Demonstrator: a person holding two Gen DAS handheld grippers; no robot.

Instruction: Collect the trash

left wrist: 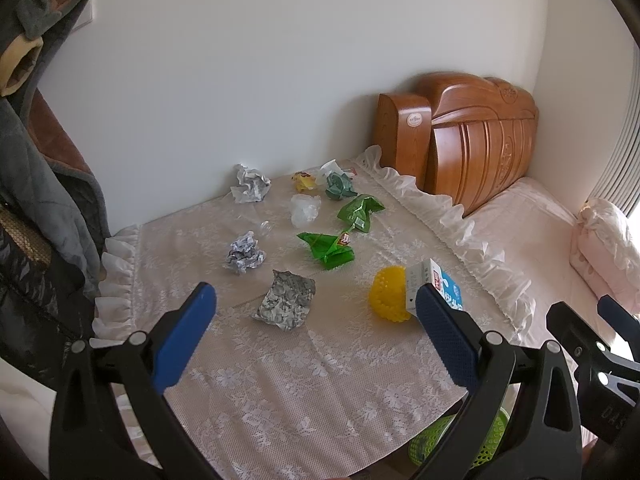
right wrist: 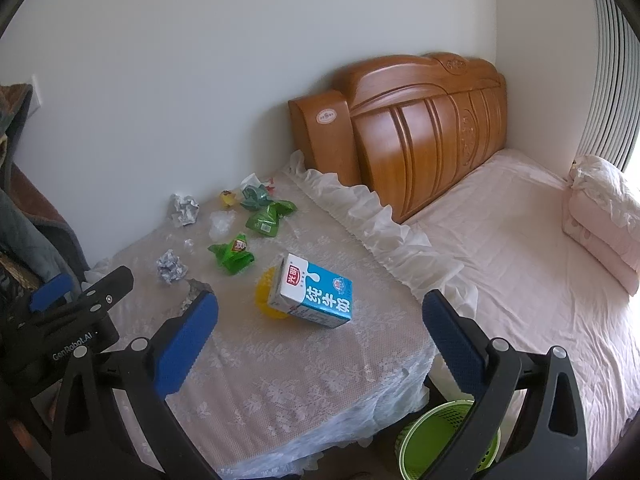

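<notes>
Left claw (left wrist: 312, 300) is spread wide, holding nothing, above the lace-covered worktop (left wrist: 320, 380); a flattened foil wrapper (left wrist: 285, 299) lies between its pads. Right claw (right wrist: 320, 312) is equally wide and empty, framing the milk carton (right wrist: 314, 291), which leans on a yellow ball (right wrist: 267, 294). A green basket (right wrist: 440, 436) stands below the worktop edge.

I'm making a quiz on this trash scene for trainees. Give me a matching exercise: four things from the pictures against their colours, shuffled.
Things:
1. milk carton
2. spiky ball
3. basket
4. headboard

Colours:
A. yellow
B. brown wood
C. blue and white
D. lime green

Pairs: 1-C, 2-A, 3-D, 4-B
</notes>
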